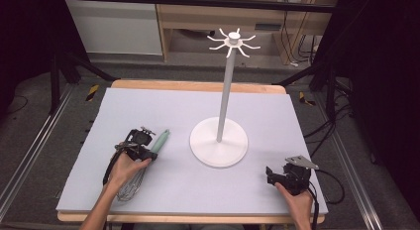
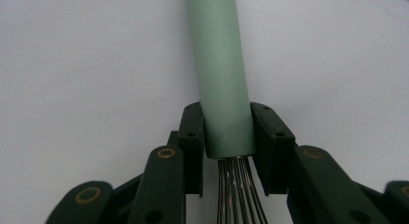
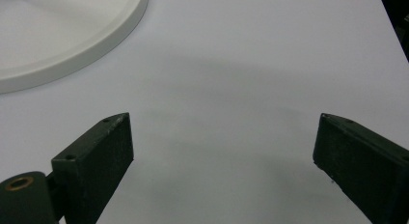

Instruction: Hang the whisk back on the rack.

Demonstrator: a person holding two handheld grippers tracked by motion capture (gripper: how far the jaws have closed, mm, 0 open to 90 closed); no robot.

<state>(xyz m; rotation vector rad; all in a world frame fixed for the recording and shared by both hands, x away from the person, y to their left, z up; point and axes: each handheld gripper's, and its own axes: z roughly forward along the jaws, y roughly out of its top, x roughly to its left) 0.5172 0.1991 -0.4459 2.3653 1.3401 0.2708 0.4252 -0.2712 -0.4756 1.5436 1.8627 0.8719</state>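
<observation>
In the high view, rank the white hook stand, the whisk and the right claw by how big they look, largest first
1. White hook stand, by far the tallest and widest.
2. Whisk, partly hidden under the left claw.
3. Right claw, though not far behind the whisk.

No writing, label, brand or number can be read anywhere here, not on the tabletop, nor on anything standing or lying on it, nor on the furniture behind.
</observation>
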